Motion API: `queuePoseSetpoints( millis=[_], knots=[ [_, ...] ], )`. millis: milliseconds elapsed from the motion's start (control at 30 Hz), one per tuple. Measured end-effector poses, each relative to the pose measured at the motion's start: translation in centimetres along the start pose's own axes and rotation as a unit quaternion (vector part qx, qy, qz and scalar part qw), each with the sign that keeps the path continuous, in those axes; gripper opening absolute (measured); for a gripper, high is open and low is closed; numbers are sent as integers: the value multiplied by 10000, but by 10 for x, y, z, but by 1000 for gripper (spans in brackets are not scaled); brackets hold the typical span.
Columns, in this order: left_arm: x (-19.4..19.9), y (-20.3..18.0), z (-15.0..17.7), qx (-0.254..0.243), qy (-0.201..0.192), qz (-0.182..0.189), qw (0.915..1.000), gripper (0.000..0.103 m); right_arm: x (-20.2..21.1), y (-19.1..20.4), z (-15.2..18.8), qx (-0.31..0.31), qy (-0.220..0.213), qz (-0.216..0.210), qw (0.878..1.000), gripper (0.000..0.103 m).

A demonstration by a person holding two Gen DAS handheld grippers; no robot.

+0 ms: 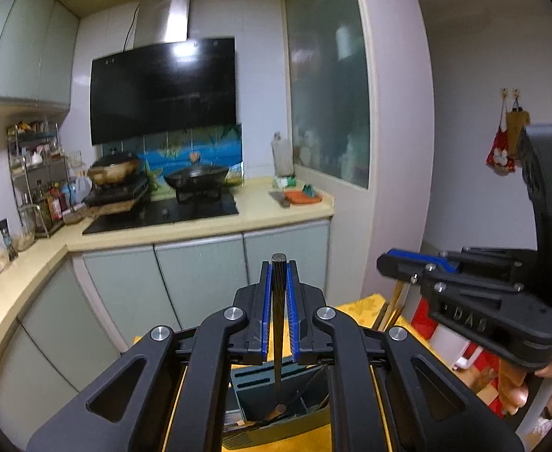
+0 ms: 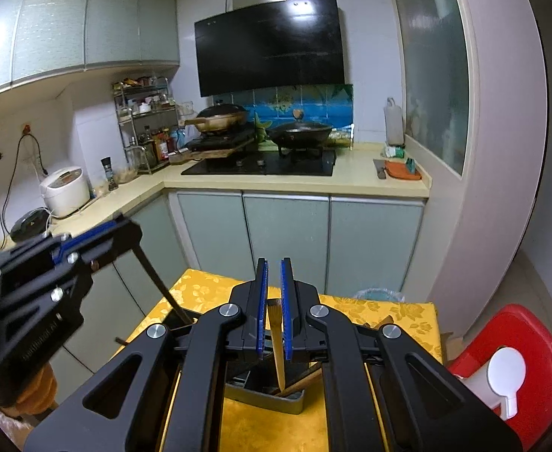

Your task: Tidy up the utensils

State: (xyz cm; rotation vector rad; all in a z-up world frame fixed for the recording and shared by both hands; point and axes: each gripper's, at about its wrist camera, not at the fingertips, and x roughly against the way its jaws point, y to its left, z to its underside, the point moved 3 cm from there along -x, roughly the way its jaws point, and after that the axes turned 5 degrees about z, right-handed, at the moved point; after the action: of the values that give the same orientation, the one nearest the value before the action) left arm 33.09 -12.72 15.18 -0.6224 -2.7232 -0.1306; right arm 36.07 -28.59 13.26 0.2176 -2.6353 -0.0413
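Both grippers are holding one utensil each above a slotted utensil holder on a yellow cloth.

The left gripper (image 1: 279, 286) is clamping narrowly on a dark chopstick-like stick (image 1: 278, 320), which is hanging nearly upright with its lower end inside the grey utensil holder (image 1: 253, 384). The right gripper (image 2: 272, 301) is pinching a pale bamboo stick (image 2: 278, 342), its tip pointing down into the same holder (image 2: 276, 401), where other wooden utensils are leaning. The holder is sitting on the yellow floral tablecloth (image 2: 208, 290), near the kitchen counter (image 2: 351, 182) with its wok (image 2: 300, 133) farther back.
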Motion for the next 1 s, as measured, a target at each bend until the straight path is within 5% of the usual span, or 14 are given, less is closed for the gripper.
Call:
queuePoseSetpoints(
  millis=[433,600,733,1000],
  knots=[
    [-25,12,26,51,398,-11,9992,11,-53,6,31,-88,611,-159,9980,8],
    [-11,18,21,141,202,-59,9997,68,-52,4,35,-120,690,-152,9974,12],
    [2,22,16,167,55,-125,9998,82,-41,-4,37,-230,602,-15,9979,39],
    [24,19,26,-84,-21,-401,9992,92,-16,-15,52,-314,491,210,9981,60]
  ],
)
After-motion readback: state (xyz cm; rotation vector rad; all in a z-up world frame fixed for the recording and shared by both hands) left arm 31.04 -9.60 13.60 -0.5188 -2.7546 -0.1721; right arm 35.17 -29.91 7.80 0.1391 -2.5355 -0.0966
